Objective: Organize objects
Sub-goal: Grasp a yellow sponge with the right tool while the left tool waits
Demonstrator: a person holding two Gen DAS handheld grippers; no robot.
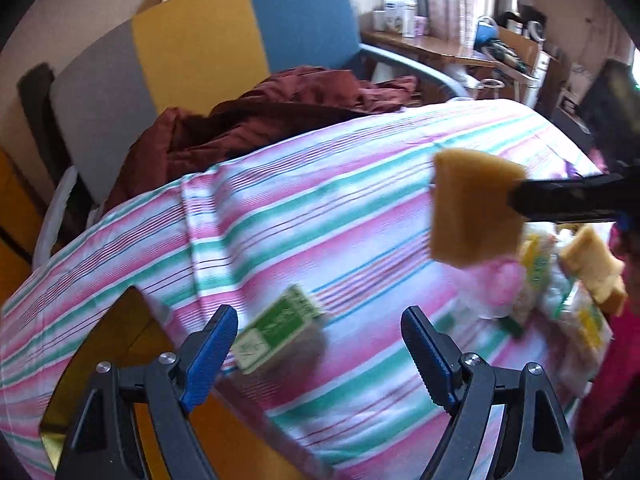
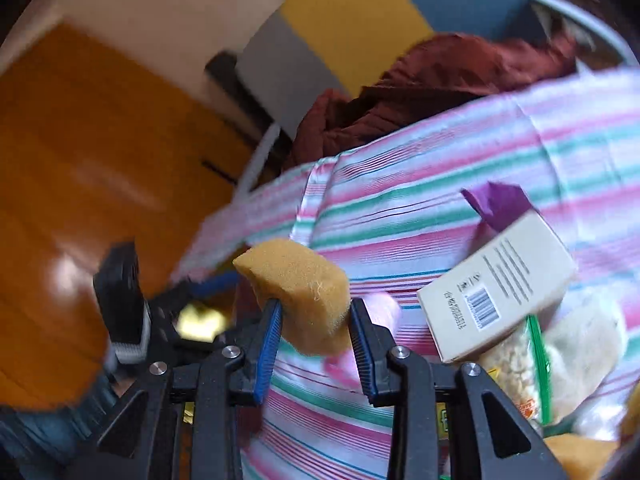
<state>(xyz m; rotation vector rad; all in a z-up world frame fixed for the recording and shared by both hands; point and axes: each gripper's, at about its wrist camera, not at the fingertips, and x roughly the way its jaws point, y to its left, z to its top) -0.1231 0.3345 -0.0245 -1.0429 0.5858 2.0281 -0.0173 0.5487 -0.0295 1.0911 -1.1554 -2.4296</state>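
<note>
So the right gripper (image 2: 314,316) has its jaws clenched on a sponge (image 2: 298,284), lower middle of the right wrist view, held up off the striped cloth (image 2: 440,184). The pinch is only on one end and the rest sticks out past the pads, so my guess is a quick swing could let the squishy thing twist or slip out. It could also snag on the clutter at lower right.

The left gripper (image 1: 320,340) is released, nothing between the jaws, hanging over a green-labelled packet (image 1: 280,330) at lower centre of its view. If the hands close in on each other they might bump (the sponge is already passing across the right side of that view).

Containers: a zip bag (image 2: 516,364) at lower right holds pale crumbly stuff, can't tell what. A cream box (image 2: 500,284) rests partly on top of it, closed as far as I can see.
</note>
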